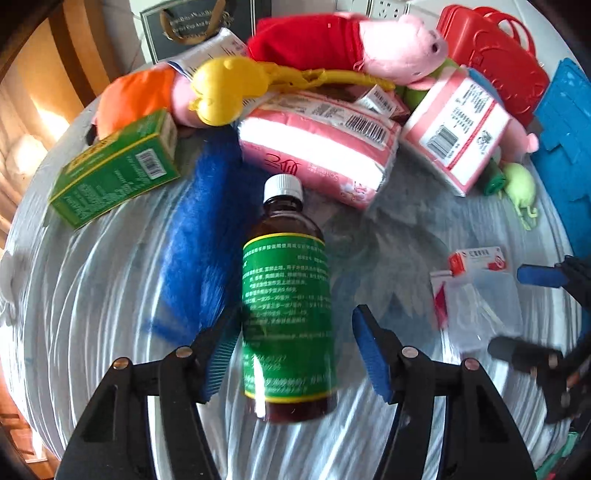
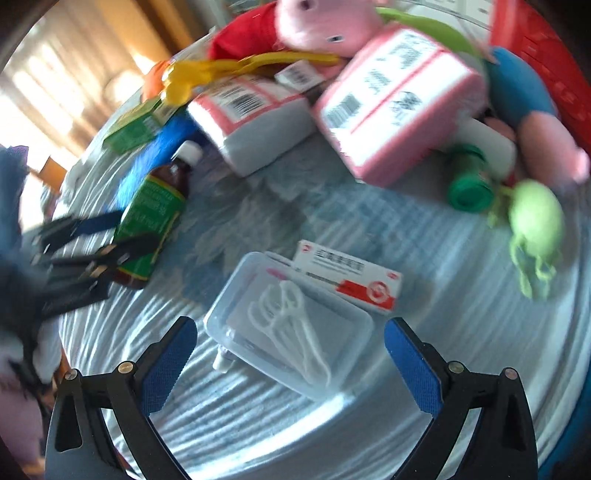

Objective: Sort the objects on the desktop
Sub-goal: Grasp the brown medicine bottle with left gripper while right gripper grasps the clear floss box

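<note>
On a table draped in a grey striped cloth [image 1: 92,295], the left gripper [image 1: 291,350] stands wide open around a brown medicine bottle [image 1: 286,295] lying on its side, white cap toward 12 o'clock. The left blue pad [image 1: 221,358] sits against the bottle's green label; the right pad stands just clear of it, so nothing is clamped. A blue furry toy [image 1: 199,236] lies at the bottle's 10 o'clock, a green carton [image 1: 114,173] beyond it.

To the right, the right gripper [image 2: 291,354] is also spread wide, straddling a clear plastic case of floss picks [image 2: 291,321] without touching it. A red-and-white medicine box [image 2: 351,284] touches the case at its 1 o'clock. Pink tissue packs [image 2: 399,99] and a pink pig plush [image 2: 325,22] crowd 12 o'clock.
</note>
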`<state>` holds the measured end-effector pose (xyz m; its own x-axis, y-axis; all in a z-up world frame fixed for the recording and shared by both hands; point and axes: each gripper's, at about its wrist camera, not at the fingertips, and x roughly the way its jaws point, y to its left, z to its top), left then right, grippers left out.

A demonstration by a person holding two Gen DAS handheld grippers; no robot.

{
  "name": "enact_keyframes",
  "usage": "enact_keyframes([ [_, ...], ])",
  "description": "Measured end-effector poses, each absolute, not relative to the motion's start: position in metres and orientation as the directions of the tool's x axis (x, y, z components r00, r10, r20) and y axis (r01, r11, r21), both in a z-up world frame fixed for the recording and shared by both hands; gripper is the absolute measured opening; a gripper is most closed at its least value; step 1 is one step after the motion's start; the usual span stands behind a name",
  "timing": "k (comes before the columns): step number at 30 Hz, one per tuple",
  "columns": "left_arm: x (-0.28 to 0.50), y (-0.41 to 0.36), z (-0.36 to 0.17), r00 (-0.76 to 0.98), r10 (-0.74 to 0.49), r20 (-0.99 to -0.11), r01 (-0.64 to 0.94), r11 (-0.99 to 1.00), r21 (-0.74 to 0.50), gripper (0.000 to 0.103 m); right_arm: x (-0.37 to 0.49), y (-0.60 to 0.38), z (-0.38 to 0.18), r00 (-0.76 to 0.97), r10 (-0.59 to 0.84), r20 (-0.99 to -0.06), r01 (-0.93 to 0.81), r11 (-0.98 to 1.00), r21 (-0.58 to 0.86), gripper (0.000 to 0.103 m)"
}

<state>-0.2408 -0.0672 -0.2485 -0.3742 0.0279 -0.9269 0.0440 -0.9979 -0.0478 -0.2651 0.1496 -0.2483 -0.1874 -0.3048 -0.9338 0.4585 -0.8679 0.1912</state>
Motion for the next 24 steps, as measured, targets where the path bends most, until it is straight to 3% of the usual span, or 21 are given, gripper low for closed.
enact_keyframes([
  [3, -0.246, -0.062, -0.261, -0.339, 0.014, -0.940, 0.033, -0.999, -0.027, 0.061, -0.266, 0.144, -0.259, -0.173, -0.297, -0.939, 0.474, -0.861, 0.185, 0.103],
  [4, -0.244, -0.061, -0.263, -0.336, 0.010, -0.942, 0.035, -0.999, -0.023, 0.052, -0.267, 0.141, -0.263, -0.170, -0.291, -0.941, 0.470, -0.863, 0.183, 0.103],
  [5, -0.239, -0.059, -0.265, -0.335, 0.013, -0.942, 0.034, -0.999, -0.026, 0.051, -0.266, 0.142, -0.265, -0.172, -0.289, -0.942, 0.464, -0.867, 0.182, 0.103],
  [14, -0.160, -0.055, -0.264, -0.345, 0.038, -0.938, 0.058, -0.996, -0.062, 0.051, -0.220, 0.147, -0.269, -0.167, -0.331, -0.929, 0.346, -0.902, 0.259, 0.098],
  [19, -0.137, -0.060, -0.267, -0.332, 0.031, -0.943, 0.055, -0.997, -0.052, 0.051, -0.198, 0.151, -0.279, -0.147, -0.230, -0.962, 0.308, -0.935, 0.177, 0.103],
  [24, -0.130, -0.064, -0.266, -0.351, 0.010, -0.936, 0.061, -0.998, -0.033, 0.052, -0.182, 0.154, -0.280, -0.146, -0.175, -0.974, 0.382, -0.918, 0.108, 0.103],
])
